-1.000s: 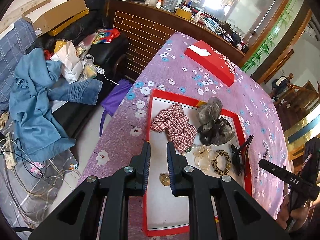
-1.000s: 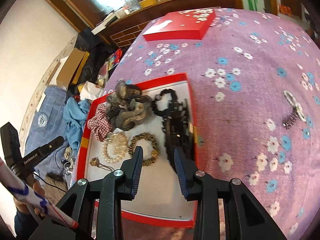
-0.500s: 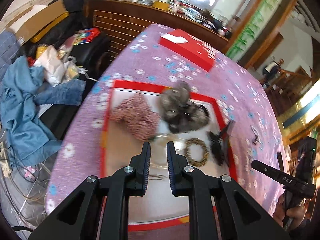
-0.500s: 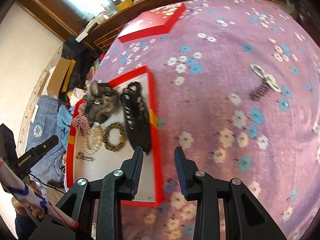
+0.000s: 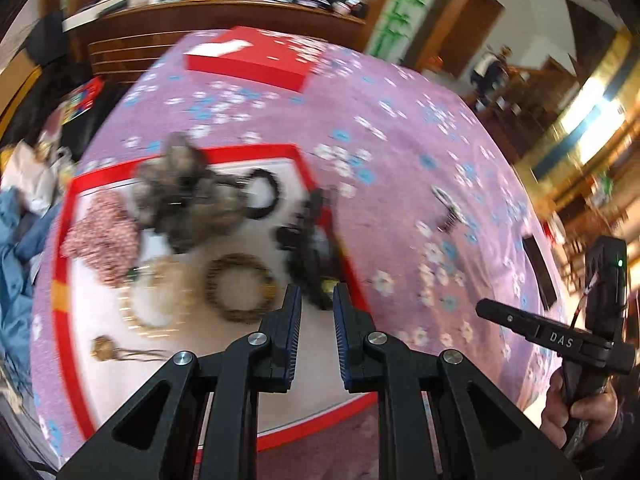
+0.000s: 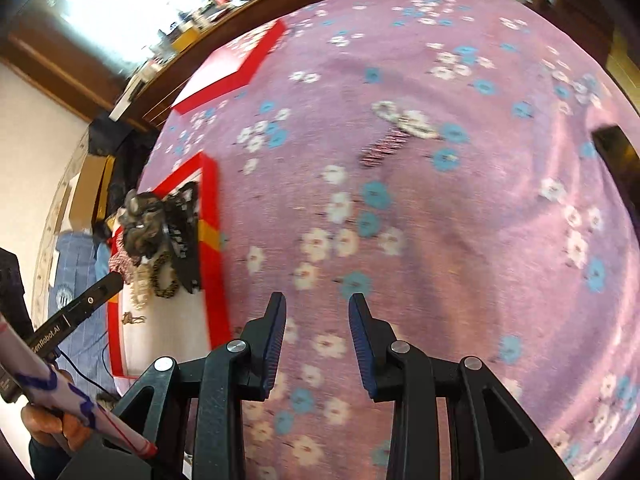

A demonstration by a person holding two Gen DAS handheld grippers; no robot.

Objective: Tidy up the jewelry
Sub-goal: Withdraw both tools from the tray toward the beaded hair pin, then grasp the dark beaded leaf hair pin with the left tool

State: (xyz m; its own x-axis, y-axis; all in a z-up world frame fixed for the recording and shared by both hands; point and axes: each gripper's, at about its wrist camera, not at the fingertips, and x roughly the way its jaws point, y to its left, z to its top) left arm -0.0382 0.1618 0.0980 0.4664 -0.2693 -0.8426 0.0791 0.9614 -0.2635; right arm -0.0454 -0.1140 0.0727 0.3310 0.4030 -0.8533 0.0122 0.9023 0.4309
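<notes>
A red-rimmed tray (image 5: 66, 240) on the purple flowered cloth holds a plaid scrunchie (image 5: 100, 236), a grey furry scrunchie (image 5: 184, 196), a black hair tie (image 5: 266, 194), a leopard ring (image 5: 240, 288), a pearl bracelet (image 5: 160, 304), a small pendant (image 5: 104, 350) and a black claw clip (image 5: 312, 256). My left gripper (image 5: 316, 300) is open and empty above the tray's right side. A sparkly hair comb (image 6: 400, 128) lies on the cloth outside the tray, also in the left wrist view (image 5: 448, 208). My right gripper (image 6: 316, 308) is open and empty over bare cloth, short of the comb.
A red box lid (image 5: 248, 58) lies at the table's far end. A dark phone (image 6: 616, 152) lies near the right edge. A wooden counter (image 5: 200, 16) stands behind. Clothes and clutter sit left of the table (image 5: 16, 232).
Both grippers have swung right. The left one now looks at the tray's right side and the comb. The right one has left the tray and faces the comb, with its jaws wider.
</notes>
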